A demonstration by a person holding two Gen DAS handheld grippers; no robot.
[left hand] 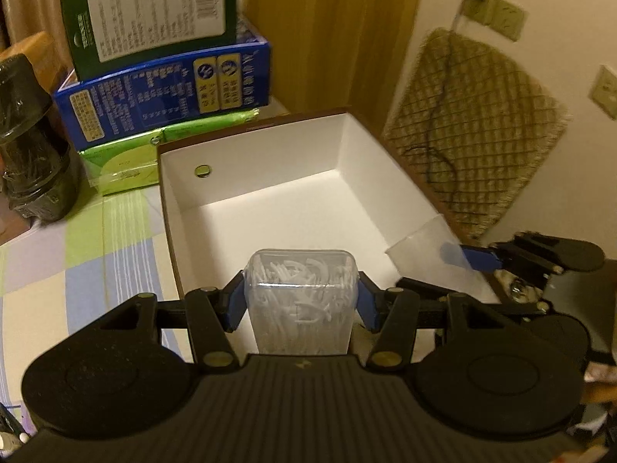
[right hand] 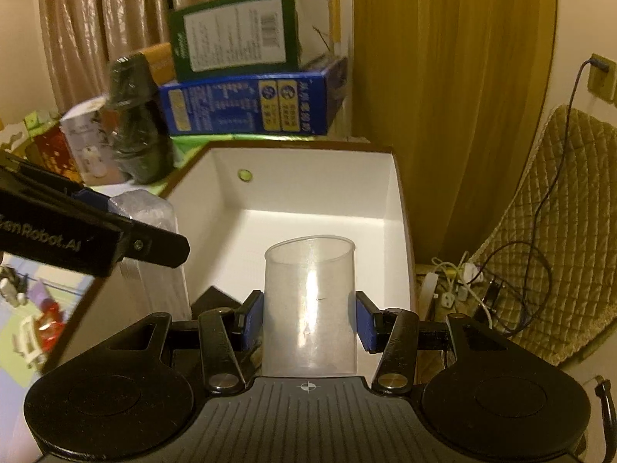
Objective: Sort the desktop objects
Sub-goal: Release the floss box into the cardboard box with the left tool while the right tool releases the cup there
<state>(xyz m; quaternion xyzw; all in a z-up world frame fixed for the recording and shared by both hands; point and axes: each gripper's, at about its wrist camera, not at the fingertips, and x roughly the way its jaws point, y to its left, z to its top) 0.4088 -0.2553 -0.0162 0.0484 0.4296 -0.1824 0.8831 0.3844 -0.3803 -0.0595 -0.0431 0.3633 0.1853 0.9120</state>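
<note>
Left hand-held gripper (left hand: 300, 301): blue pads clamped on a clear lidded case (left hand: 300, 293) packed with white floss picks, held over the white-lined box (left hand: 270, 177). Right hand-held gripper (right hand: 309, 314): closed on a translucent plastic cup (right hand: 309, 305), upright, empty, above the same box.

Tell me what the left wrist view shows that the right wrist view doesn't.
Only the left wrist view: the left gripper head-on, its fingers pressed on a clear container of white picks, and a checked tablecloth.

Only the right wrist view: the right gripper shut on a clear plastic cup, plus a power strip with cables on the floor.

Both: the open white box, empty inside, each held item over it, the stacked blue carton and green carton, and a dark wrapped bottle.
</note>
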